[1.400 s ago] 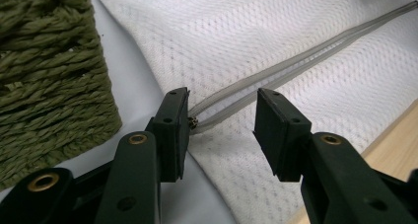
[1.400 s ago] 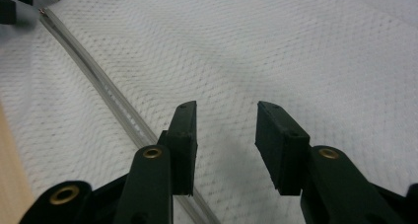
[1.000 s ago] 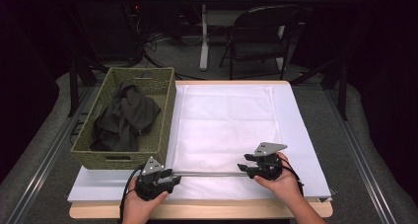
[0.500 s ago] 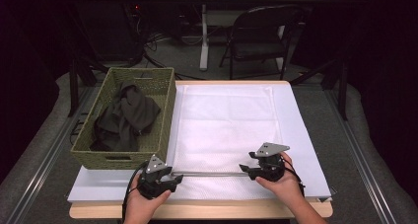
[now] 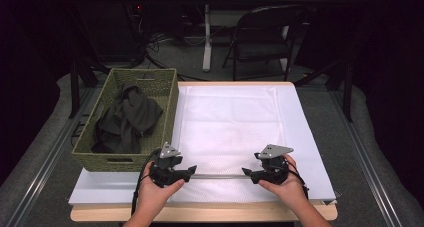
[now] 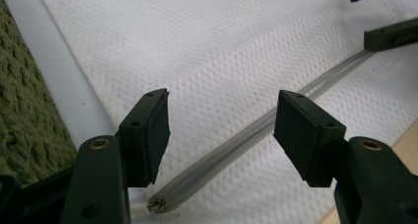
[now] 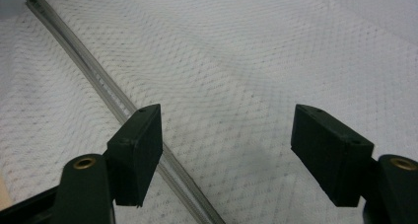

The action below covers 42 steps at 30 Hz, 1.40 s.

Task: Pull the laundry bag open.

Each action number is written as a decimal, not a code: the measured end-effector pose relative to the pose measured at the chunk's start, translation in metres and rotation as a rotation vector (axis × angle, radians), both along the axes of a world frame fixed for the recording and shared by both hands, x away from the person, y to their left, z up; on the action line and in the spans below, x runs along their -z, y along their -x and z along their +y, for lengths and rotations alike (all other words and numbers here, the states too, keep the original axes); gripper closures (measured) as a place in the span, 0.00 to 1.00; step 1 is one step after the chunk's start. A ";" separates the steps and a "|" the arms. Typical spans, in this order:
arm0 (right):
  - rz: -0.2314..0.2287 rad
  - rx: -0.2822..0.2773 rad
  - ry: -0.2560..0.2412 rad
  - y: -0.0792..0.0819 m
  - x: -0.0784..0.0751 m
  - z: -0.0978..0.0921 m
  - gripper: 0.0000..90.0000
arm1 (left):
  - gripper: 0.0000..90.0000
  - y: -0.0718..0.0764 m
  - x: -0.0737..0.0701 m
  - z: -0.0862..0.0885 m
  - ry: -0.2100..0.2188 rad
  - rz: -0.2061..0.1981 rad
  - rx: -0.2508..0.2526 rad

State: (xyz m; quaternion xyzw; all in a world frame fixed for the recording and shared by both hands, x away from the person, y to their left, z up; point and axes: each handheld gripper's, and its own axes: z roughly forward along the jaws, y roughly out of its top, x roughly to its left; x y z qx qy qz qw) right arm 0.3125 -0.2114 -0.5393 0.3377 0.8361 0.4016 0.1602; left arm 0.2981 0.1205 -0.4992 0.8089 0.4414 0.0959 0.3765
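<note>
- Left gripper: held in the person's left hand at the near left of the table, just near of the basket's near wall. Its jaws stood spread apart; in the left gripper view the rod's end lay on the cloth between them, touched by neither pad.
- Right gripper: held in the person's right hand at the near right, pointing left toward the other gripper. Jaws likewise spread wide; in the right gripper view the rod passed just beside and under the left jaw, not pinched.
- Grey rod: thin, grooved along its length, lying flat on the near part of the white cloth, running left to right between the two grippers. Seen also at and.
- White cloth: mesh-textured, spread flat over the middle of the table, on top of a larger white sheet that showed at its right and near edges.
- Woven basket: olive green, rectangular, on the left side of the table, its right wall beside the cloth's left edge.
- Dark garment: crumpled inside the basket, heaped across most of its floor.
- Chair: dark, on the floor beyond the table's far edge, well apart from the work.
</note>
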 end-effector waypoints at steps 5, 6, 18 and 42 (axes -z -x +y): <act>0.001 0.013 -0.006 0.001 -0.001 0.000 0.31 | 0.42 -0.009 -0.008 -0.006 0.008 -0.005 0.008; 0.002 0.014 -0.008 0.000 -0.002 -0.001 0.31 | 0.42 -0.011 -0.011 -0.007 0.005 -0.009 0.011; 0.020 0.017 -0.005 0.001 -0.002 -0.001 0.25 | 0.38 -0.040 -0.031 -0.030 -0.046 -0.053 0.030; 0.021 0.012 0.012 0.001 -0.001 -0.002 0.32 | 0.39 -0.073 -0.073 0.002 -0.059 -0.072 -0.074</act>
